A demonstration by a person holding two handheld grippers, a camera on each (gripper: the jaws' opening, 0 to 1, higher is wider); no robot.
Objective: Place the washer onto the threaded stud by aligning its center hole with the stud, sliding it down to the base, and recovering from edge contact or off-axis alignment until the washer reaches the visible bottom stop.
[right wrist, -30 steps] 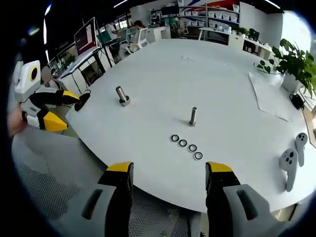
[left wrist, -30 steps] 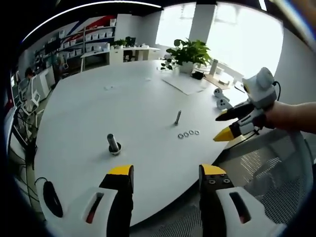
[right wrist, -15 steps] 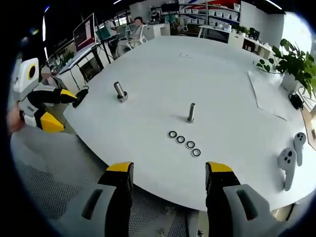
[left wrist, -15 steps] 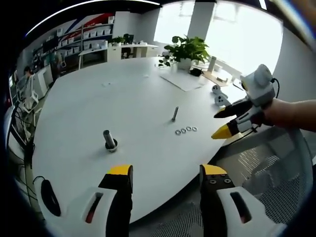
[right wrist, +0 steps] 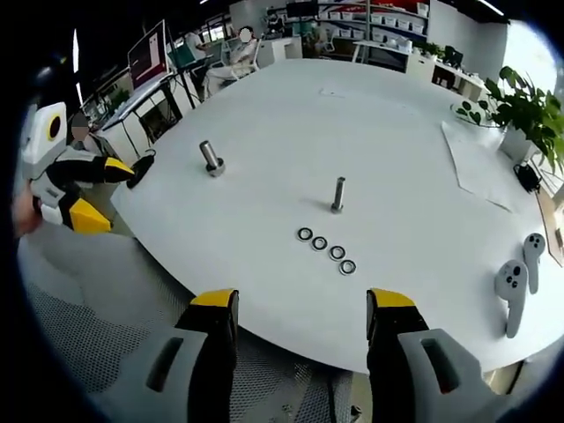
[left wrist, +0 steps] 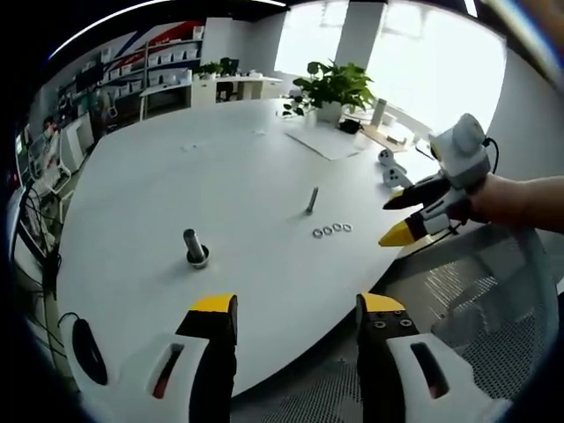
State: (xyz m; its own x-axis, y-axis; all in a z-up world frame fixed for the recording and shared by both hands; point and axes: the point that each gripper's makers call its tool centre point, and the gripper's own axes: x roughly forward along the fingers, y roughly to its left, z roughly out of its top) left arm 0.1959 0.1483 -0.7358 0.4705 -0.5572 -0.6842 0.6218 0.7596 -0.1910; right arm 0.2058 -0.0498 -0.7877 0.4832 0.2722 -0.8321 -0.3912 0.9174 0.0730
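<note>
A slim threaded stud (right wrist: 338,195) (left wrist: 312,200) stands upright near the middle of the round white table (right wrist: 379,150). Just in front of it lie several washers (right wrist: 325,249) (left wrist: 331,230) in a short row. A thicker bolt on a base (right wrist: 211,159) (left wrist: 195,248) stands apart on the table's left side. My right gripper (right wrist: 298,308) hangs open off the table's near edge, nothing between its jaws; it also comes into the left gripper view (left wrist: 398,218) from the right. My left gripper (left wrist: 295,308) is open and empty too, seen at the left of the right gripper view (right wrist: 101,192).
Two white hand controllers (right wrist: 515,284) lie at the table's right edge, a paper sheet (right wrist: 480,172) and a potted plant (right wrist: 529,110) behind them. A mesh chair (left wrist: 476,317) sits under my grippers. A black mouse (left wrist: 88,351) lies near the left edge.
Both grippers stay open. The views drifted only slightly; the stud, washers and bolt have not moved on the table.
</note>
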